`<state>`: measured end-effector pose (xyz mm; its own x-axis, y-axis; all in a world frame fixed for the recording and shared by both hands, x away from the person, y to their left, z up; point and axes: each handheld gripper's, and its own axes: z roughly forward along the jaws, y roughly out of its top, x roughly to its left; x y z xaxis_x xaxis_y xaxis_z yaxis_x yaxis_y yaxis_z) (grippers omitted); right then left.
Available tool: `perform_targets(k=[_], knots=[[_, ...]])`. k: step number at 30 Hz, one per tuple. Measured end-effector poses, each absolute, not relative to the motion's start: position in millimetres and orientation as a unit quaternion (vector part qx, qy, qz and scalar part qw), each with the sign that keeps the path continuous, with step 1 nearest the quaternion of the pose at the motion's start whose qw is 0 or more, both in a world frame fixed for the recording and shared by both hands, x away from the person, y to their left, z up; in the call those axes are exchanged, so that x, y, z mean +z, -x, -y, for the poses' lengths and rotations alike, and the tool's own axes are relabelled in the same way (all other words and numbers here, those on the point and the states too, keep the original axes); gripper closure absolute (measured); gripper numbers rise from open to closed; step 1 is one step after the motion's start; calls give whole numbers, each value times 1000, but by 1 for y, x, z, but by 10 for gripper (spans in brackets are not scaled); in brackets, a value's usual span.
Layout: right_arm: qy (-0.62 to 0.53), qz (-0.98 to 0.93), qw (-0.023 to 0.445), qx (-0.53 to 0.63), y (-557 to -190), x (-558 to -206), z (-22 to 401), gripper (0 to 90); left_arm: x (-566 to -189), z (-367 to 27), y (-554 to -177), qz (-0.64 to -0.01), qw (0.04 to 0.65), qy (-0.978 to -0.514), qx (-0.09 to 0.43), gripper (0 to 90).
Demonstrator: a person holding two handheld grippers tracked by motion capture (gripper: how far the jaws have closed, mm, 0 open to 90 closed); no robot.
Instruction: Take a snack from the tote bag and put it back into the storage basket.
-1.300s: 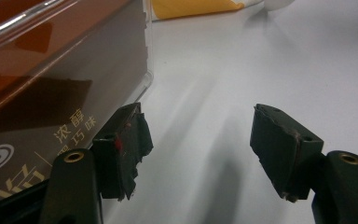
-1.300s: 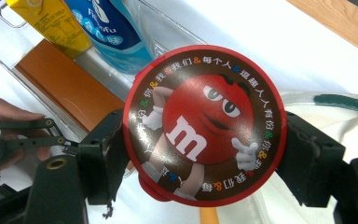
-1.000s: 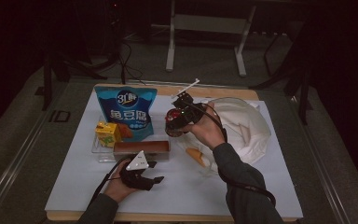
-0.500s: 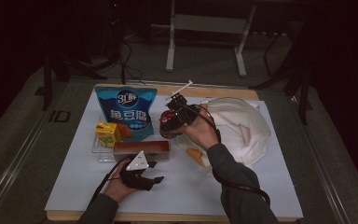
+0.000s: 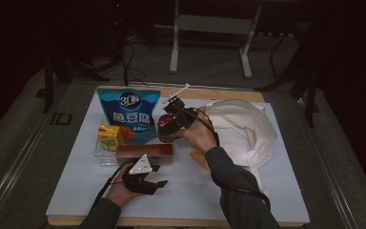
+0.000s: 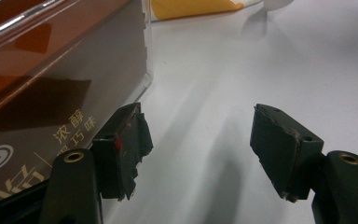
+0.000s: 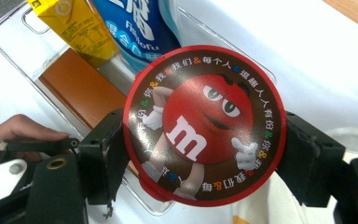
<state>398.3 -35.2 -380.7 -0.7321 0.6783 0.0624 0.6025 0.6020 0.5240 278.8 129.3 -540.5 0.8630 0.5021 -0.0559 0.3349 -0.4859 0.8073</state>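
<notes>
A round red M&M's tin (image 7: 204,125) is clamped at its rim between the jaws of my right gripper (image 7: 206,140). It hangs above the near end of a clear tray (image 7: 10,44). From above, the tin (image 5: 165,129) and right gripper (image 5: 170,125) sit just right of the blue snack bag (image 5: 129,113). My left gripper (image 5: 159,175) rests low on the white table by the brown box (image 5: 145,151). In its own view the left gripper (image 6: 200,140) is open with bare table between the jaws, and the brown box (image 6: 51,79) is on its left.
The clear tray (image 5: 104,158) holds a yellow juice carton (image 5: 109,136), the brown box and the lower edge of the blue bag. A white cloth bag (image 5: 246,129) lies at the right, with an orange item (image 5: 199,159) beside the right forearm. Dark floor surrounds the table.
My right gripper has carried the tin leftward and slightly down, from near the white bag to beside the blue bag over the tray. The left gripper has stayed put.
</notes>
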Motion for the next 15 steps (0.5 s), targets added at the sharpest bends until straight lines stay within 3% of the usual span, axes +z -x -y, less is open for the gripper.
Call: perform_targets(k=[15], knots=[[-359, -893, 63, 264, -400, -391, 23, 258, -541, -129, -279, -244, 446, -856, 93, 348]])
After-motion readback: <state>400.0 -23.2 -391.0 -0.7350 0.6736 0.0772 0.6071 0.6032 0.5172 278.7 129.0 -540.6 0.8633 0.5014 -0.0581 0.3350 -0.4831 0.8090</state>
